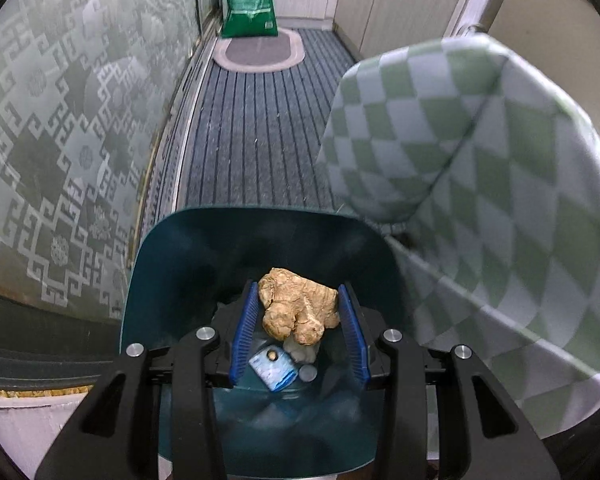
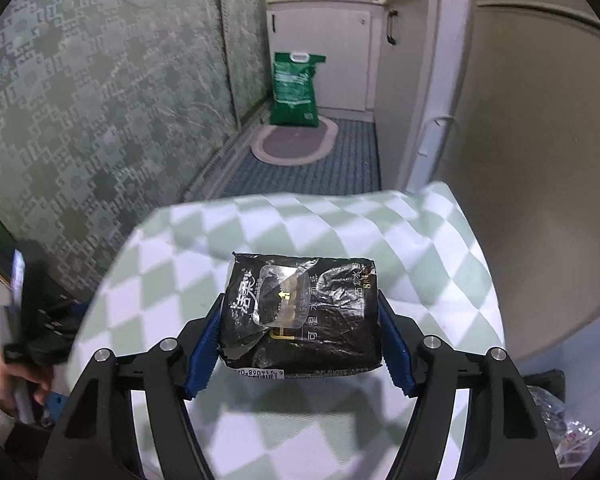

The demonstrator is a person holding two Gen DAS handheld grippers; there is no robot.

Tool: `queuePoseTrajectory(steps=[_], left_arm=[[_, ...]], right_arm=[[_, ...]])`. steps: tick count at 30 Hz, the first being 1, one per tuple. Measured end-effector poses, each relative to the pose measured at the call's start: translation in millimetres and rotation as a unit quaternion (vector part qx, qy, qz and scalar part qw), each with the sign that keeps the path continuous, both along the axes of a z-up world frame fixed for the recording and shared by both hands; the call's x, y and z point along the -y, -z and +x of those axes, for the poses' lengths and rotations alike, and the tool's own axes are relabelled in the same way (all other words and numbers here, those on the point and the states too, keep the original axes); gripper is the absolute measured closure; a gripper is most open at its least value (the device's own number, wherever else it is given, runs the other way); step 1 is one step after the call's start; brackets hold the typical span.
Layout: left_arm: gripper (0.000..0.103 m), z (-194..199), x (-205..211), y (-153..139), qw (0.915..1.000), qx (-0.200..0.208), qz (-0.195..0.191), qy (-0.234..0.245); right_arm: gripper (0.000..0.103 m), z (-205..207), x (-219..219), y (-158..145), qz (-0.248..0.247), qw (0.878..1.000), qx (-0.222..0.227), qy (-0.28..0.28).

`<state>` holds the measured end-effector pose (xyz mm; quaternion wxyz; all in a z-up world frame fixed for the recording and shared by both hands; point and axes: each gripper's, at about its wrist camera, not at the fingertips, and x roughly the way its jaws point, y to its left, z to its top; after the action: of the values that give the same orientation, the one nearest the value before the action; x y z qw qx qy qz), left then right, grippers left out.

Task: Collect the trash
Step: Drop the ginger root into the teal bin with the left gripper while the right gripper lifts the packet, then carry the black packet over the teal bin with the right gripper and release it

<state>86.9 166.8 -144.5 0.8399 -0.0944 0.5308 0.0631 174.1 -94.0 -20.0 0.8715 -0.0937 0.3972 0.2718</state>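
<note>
A: Left wrist view?
B: The left gripper pinches a ginger root above the teal trash bin.
A: Right wrist view?
B: The right gripper clamps a black tissue pack over the checkered cushion, right of that bin.

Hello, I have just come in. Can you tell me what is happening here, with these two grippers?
A person is collecting trash with a gripper in each hand. The left gripper holds a piece of ginger root over a dark teal bin, which already has a few small items at the bottom. The right gripper holds a black tissue pack above a green-and-white checkered cushion. A green sack stands at the far end of the floor.
</note>
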Motion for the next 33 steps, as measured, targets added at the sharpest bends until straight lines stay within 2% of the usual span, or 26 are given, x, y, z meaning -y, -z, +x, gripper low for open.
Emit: queuePoseTrajectory(steps=[7,12,14,16,21,25,29,33], left_arm=[[0.060,-3,-4,24,0.9989,-0.044,0.007,0.013],[0.060,-6,-5,47,0.9954,-0.090,0.023,0.024],[0.054,-7,-9,50,0.9947,-0.098,0.024,0.020],[0.054,-8,-12,48,0.9953,-0.093,0.021,0.018],[0.059,-12,-22,20,0.9988,-0.047,0.009,0.003],[0.066,-16,-32,-20,0.9998,0.010,-0.002,-0.019],[0.070,-25,-39,-64,0.9964,0.072,0.001,-0.045],[0.072,-35,-41,-109,0.9882,0.140,0.010,-0.063]], right_arm=[[0.033,-15,-21,-28,0.036,0.999,0.010,-0.031],[0.033,-31,-39,-45,0.052,0.996,0.018,-0.064],[0.033,-36,-47,-49,0.055,0.995,0.020,-0.075],[0.033,-41,-54,-52,0.056,0.994,0.023,-0.086],[0.033,-47,-74,-54,0.056,0.993,0.021,-0.104],[0.033,-50,-85,-52,0.052,0.992,0.017,-0.114],[0.033,-54,-97,-49,0.047,0.991,0.015,-0.128],[0.033,-59,-107,-44,0.039,0.989,0.011,-0.139]])
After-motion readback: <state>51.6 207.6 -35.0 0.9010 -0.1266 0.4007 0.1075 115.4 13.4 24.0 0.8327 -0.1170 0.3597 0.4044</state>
